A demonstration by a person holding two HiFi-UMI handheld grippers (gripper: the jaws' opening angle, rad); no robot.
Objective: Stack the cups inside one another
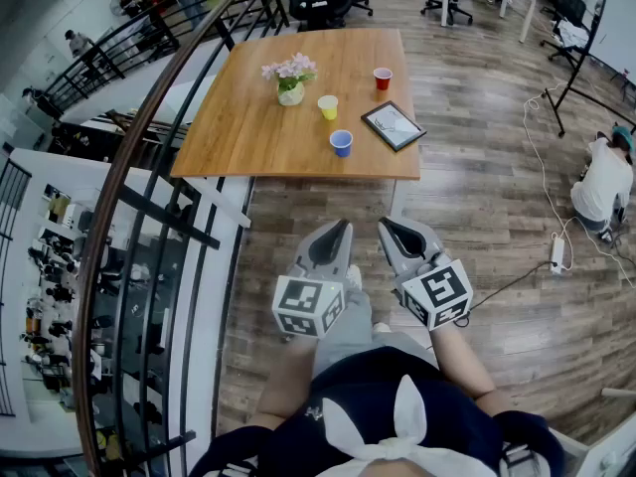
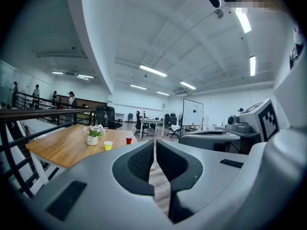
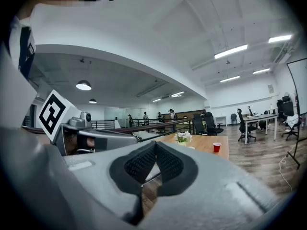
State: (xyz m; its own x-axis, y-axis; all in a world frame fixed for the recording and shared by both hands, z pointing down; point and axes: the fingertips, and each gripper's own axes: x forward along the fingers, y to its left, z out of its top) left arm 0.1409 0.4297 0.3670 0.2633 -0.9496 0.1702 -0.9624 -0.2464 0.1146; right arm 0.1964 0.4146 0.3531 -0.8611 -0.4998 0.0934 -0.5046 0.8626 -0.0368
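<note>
Far ahead on the desk (image 1: 248, 117) the blue cup (image 1: 341, 143), yellow cup (image 1: 328, 106) and red cup (image 1: 383, 79) stand apart, unstacked; left gripper (image 1: 341, 229) and right gripper (image 1: 386, 225), jaws closed on nothing, must probably first come near and open.

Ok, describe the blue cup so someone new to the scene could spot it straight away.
Look at the wooden table. Along its near edge, left of the dark-framed board, stands the blue cup. It is the only blue one, and nearer the edge than the yellow cup and red cup.
</note>
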